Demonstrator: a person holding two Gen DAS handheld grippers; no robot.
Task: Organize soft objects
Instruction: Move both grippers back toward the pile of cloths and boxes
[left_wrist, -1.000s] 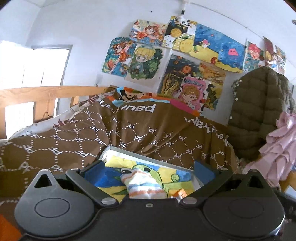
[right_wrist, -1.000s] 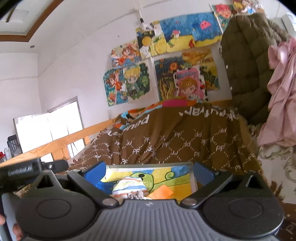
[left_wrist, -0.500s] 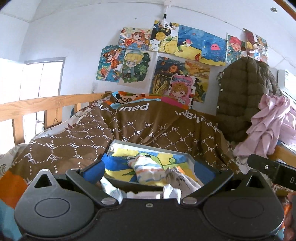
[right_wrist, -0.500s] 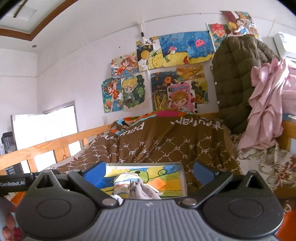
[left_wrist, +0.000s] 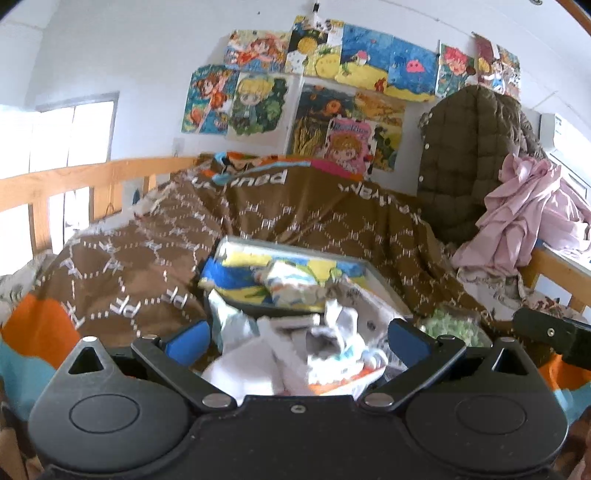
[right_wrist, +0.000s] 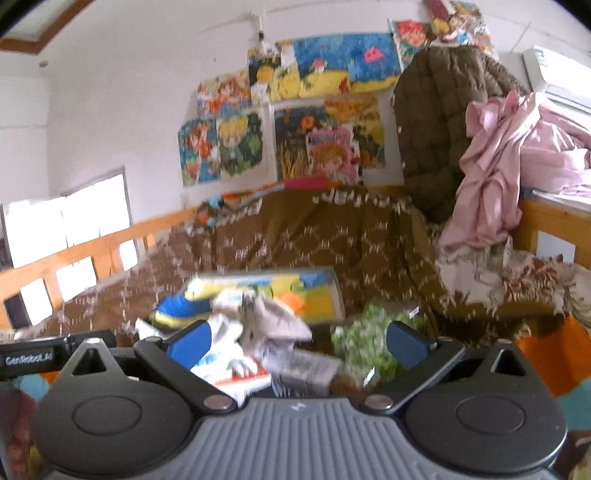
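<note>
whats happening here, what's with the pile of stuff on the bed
A person holds a gripper in each hand over a bed covered by a brown blanket. A shallow box with a cartoon picture inside sits on the blanket with a striped sock in it. In front of it lies a loose pile of white socks. The left gripper and right gripper both have jaws open and hold nothing. A green patterned item lies beside the pile; blur hides what it is.

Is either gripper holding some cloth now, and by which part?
Nothing is held. Left gripper and right gripper are both open, above the blurred pile of white and striped soft cloths.
</note>
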